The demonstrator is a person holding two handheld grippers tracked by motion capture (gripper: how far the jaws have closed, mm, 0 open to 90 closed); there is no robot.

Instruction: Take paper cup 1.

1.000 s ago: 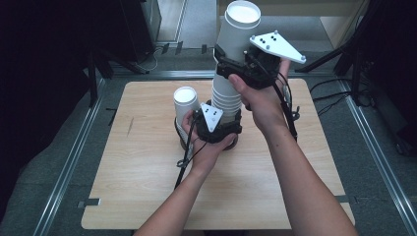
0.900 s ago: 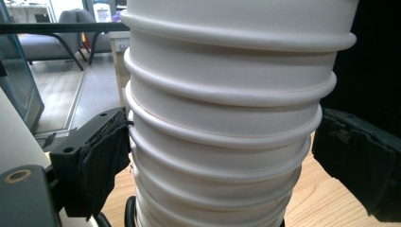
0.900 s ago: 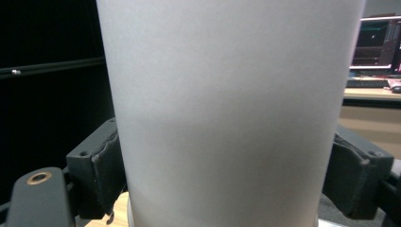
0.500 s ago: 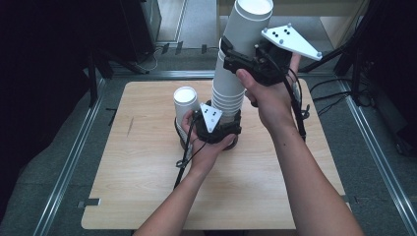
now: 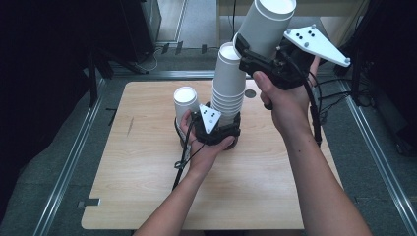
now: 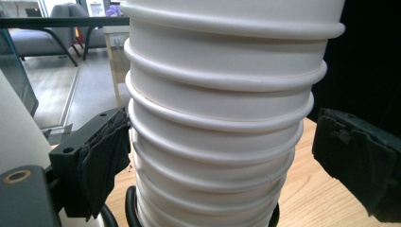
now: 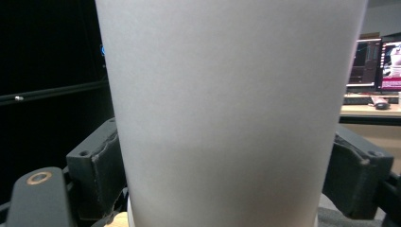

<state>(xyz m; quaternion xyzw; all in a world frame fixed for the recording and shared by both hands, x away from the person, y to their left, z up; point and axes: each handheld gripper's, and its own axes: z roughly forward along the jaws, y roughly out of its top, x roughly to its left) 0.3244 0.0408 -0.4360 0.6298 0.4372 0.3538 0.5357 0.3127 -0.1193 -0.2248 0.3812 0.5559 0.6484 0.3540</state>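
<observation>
High view: the right gripper (image 5: 255, 56) is clamped on a single paper cup (image 5: 265, 27), and over the last second that cup has come up and tilted away from the stack of cups (image 5: 228, 86), which it sat in a moment ago. Its base now hangs just above and to the far side of the stack's top rim, so the cup looks to be nearly free. In the right gripper view the cup's wall (image 7: 231, 109) runs between the two black pads, pressed on both sides.

The left gripper (image 5: 216, 129) has not moved. It sits low around the foot of the stack on the wooden table (image 5: 147, 196), steadying it. In the left gripper view the ribbed rims of the stack (image 6: 217, 123) stand between the jaws; the left pad touches the cups, the right pad stands a little off, so the jaws are apart rather than squeezing.

Another lone cup (image 5: 186, 101) stands just beside the left gripper, on its left. My guess is the lifted cup goes down next to it
</observation>
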